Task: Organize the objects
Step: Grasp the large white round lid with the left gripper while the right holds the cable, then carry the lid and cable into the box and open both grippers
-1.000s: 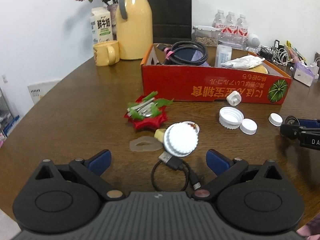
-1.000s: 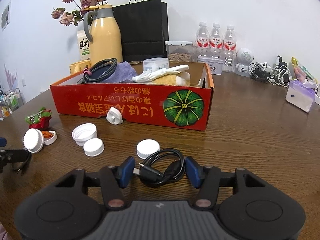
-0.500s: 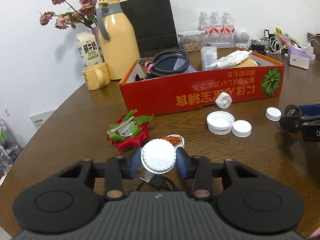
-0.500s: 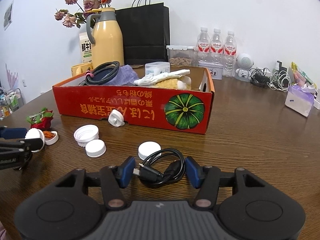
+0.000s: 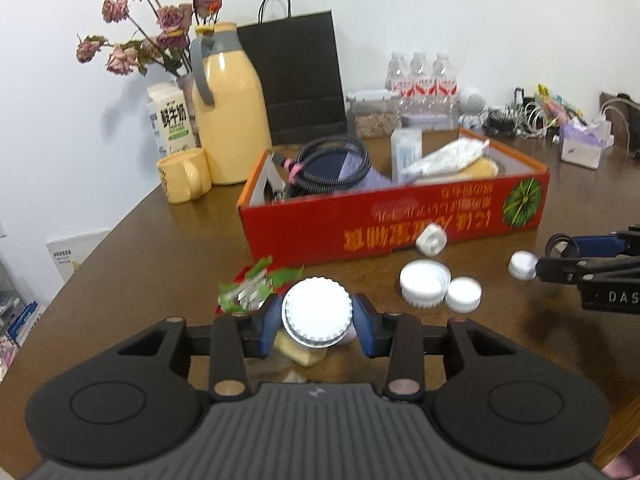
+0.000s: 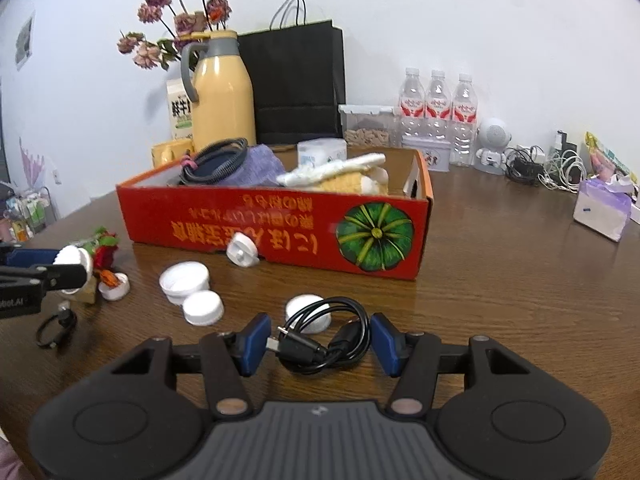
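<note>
- Left gripper (image 5: 317,322): its jaws have just been closing and the blue pads now pinch a large white lid (image 5: 317,312) by its edges. The lid is round, plastic, with a ribbed rim, flat face toward the camera, lifted clear of the table (image 5: 168,248).
- Right gripper (image 6: 319,338): partly spread, with a coiled black USB cable (image 6: 326,342) between the pads. I can't tell if the pads press on it; there are gaps on both sides.
- A small white cap (image 6: 308,312) lies just behind the cable coil. Two more white caps (image 6: 192,286) touch each other left of it, and a white knob-like cap (image 6: 241,251) sits against the box front.
- Red cardboard box (image 6: 280,228): shallow tray, with orange Asian print upside down and a green pumpkin graphic on its right end. It holds a black braided hose, purple cloth, a white tube-like item and something yellow.
- Under and behind the held lid: a red-and-green toy with a metal clip (image 5: 250,288), a yellowish block and a small cap with orange bits in it (image 6: 113,282).
- A second small black cable loop (image 6: 56,328) lies on the wood-grain table under the left gripper.
- "DAS" is readable on the right gripper body and "bot.AI" on the left.
</note>
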`<state>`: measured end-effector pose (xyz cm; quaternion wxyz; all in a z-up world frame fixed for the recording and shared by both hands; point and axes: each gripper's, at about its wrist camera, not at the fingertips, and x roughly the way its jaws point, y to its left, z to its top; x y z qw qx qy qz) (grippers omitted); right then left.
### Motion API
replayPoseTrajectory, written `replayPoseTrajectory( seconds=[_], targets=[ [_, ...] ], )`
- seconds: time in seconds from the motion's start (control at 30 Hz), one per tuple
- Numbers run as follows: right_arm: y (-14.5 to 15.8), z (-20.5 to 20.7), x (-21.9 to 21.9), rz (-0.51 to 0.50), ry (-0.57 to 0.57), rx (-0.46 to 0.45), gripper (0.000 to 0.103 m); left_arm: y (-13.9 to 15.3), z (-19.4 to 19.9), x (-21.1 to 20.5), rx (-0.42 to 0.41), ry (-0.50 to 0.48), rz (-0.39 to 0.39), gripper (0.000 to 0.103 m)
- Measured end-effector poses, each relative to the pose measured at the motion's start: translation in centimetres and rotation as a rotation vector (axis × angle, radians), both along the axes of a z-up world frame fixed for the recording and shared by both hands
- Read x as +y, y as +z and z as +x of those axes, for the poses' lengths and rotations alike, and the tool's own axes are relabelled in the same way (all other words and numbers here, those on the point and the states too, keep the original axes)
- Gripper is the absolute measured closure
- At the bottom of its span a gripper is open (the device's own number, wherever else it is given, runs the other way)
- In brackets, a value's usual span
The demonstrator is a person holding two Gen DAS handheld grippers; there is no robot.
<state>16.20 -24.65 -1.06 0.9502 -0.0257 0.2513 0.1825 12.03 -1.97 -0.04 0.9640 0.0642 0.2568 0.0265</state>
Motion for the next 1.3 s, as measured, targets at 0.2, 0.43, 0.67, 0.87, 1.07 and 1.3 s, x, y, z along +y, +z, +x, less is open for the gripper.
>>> replayPoseTrajectory(
  seconds=[0.2,0.43,0.67,0.87,1.07,1.3],
  targets=[
    [2.8,0.7,0.8,0.010,0.028,-0.078,0.049,2.5,1.7,-0.3,-0.052,-0.027,-0.032,0.063],
    [5.8,4.0,2.8,0.006,0.049,-0.154,0.049,5.3,5.8,-1.5,-0.118,-0.066,-0.073,0.063],
    [7.5,9.3,4.5,0.008,0.017,-0.178,0.049,6.5,11.2,-2.5,-0.136,-0.074,-0.140,0.063],
    [7.1,14.5,5.2,0.023,-0.033,-0.152,0.049,5.9,16.3,-2.5,-0.116,-0.021,-0.195,0.063],
    [5.1,17.2,4.9,0.039,-0.068,-0.124,0.049,4.3,18.6,-1.7,-0.103,0.023,-0.222,0.063],
    [4.3,17.3,5.0,0.037,-0.055,-0.098,0.049,4.2,18.7,-1.5,-0.109,0.035,-0.210,0.063]
  ],
)
